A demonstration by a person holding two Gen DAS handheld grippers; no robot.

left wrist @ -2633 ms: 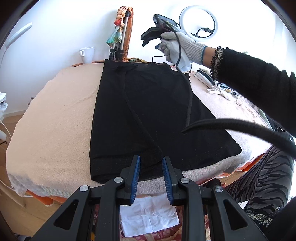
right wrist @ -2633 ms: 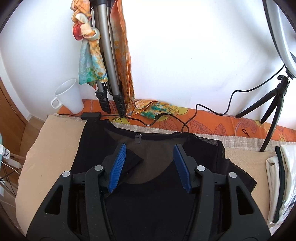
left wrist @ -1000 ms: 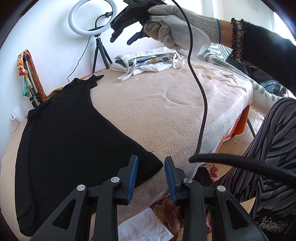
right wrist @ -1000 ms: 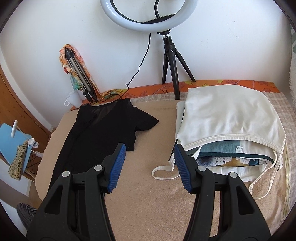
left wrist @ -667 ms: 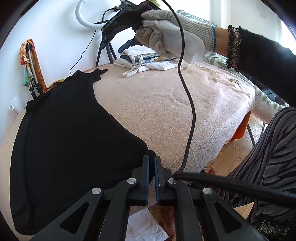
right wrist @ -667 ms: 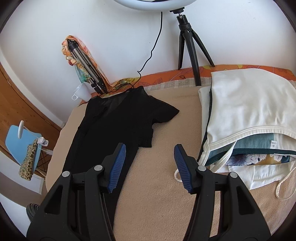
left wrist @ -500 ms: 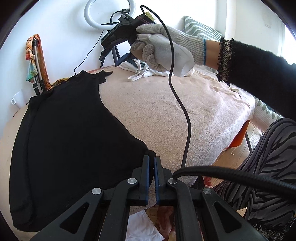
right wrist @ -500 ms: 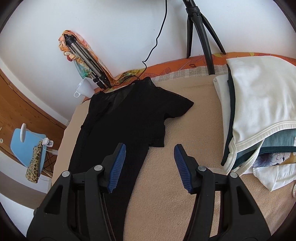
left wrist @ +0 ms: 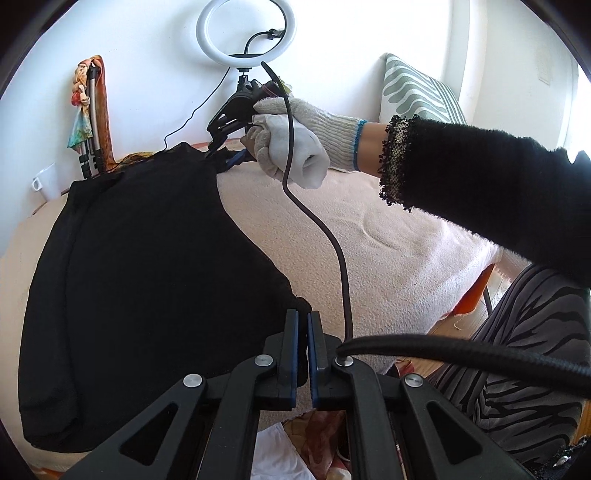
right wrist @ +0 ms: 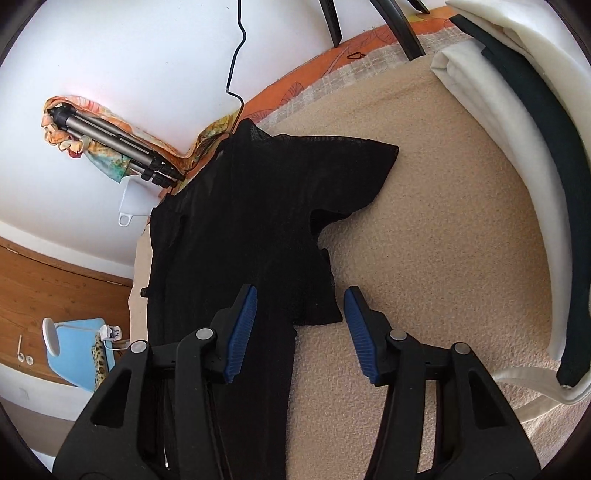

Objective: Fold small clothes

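Pinching black top's (left wrist: 147,258) hem corner, left claw (left wrist: 302,325).

A home room: towel-covered bed (left wrist: 406,258), striped pillow (left wrist: 413,88), ring light (left wrist: 245,31), wooden floor (right wrist: 55,284).

Black top (left wrist: 147,258); beige blanket (left wrist: 388,251); blue fingers (right wrist: 240,328); white glove (left wrist: 295,147); zebra-striped trousers (left wrist: 524,350).

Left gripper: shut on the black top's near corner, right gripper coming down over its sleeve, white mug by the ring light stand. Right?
One thing is off: the white mug stands by the folded tripod, not the ring light; the left wrist view shows it. The left gripper is shut on the black top's near corner, and the right gripper, jaws just closing, straddles its sleeve edge without pinching.
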